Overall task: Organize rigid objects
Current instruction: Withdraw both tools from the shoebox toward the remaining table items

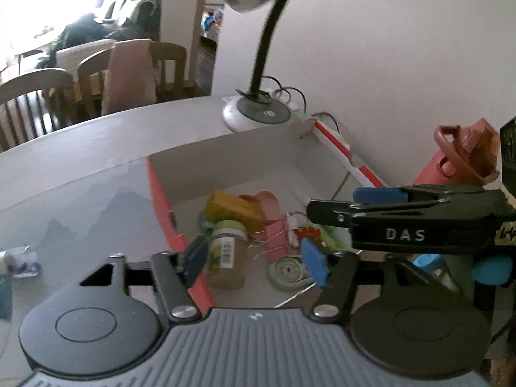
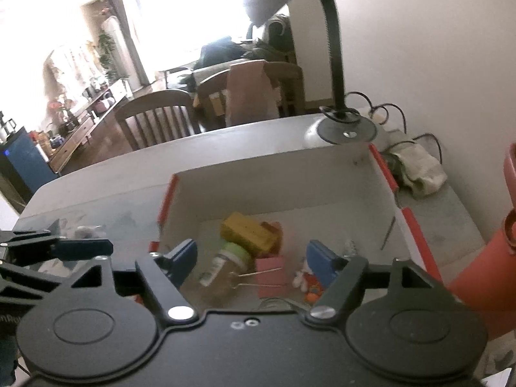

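Tongs, left: left gripper (image 1: pixel 254 258) hangs over the near end of the box, blue pads well apart, nothing between them.
Tongs, right: right gripper (image 2: pixel 254 261) likewise wide open and empty, hovering above the same heap.
Where the goods are: everything sits inside the white box (image 2: pixel 258 177) with red edges, on the grey table (image 1: pixel 80 148), just in front of the desk lamp (image 1: pixel 258 113).
Why there: my guess is the box is the collecting bin, so the pieces lie piled low against its floor where they were let go.
Jar: small jar (image 2: pixel 222 264) with a green lid lies tipped on its side, long axis running near-left to far-right, lid toward the far side.
Yellow block: yellow block (image 2: pixel 248 232) rests just beyond the jar, long axis slanting left-far to right-near.
Pink clip: pink binder clip (image 2: pixel 271 272) lies flat, wire handles pointing left toward the jar.
Outside the box: red bottle (image 1: pixel 451 158) stands to the right, apart.
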Demonstrator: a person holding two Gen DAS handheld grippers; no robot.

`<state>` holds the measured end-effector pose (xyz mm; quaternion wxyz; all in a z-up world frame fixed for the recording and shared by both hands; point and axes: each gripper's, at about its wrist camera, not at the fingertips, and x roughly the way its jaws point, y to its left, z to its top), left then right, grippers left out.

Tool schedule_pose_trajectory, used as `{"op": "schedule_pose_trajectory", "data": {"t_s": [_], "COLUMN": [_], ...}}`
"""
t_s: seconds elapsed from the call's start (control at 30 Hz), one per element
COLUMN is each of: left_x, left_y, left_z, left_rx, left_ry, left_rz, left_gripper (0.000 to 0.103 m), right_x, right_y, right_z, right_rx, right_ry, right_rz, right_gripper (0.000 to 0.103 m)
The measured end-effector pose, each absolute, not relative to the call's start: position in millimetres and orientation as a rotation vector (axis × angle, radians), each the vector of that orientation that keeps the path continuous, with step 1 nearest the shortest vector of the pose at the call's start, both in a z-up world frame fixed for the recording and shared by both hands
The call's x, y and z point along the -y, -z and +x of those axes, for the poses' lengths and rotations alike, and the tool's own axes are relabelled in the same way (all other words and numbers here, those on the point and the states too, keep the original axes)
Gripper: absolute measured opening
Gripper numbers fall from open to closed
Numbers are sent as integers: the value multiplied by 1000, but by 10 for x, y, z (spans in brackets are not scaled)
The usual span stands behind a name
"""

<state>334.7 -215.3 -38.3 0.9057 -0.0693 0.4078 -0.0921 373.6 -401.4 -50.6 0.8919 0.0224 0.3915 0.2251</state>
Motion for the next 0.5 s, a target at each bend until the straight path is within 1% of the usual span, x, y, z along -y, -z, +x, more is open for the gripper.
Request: {"op": "schedule_pose_trajectory", "data": {"t_s": [0.13,0.2,0.37,0.5], "left_x": [1984,1893,1619,1396], "left_y": [306,288,269,291], "left_z": [3151,3068,2839,2686], "left_rx": [-812,-805,-788,-788], "left_ry": [160,141,113,91], "left_rz": [-154,-162,-204,-223], "left_gripper": [69,69,77,78], "right_x": [3896,3827,3650,3449], "right_y": [425,395,349,338], "right_z": [3614,3547,3353,3191], "right_rx": [-796,-788,-766,-754], "right_ry": [-496,-507,-540,-570], "right_rz": [35,27,32,13], "right_gripper": [81,85,93,96]}}
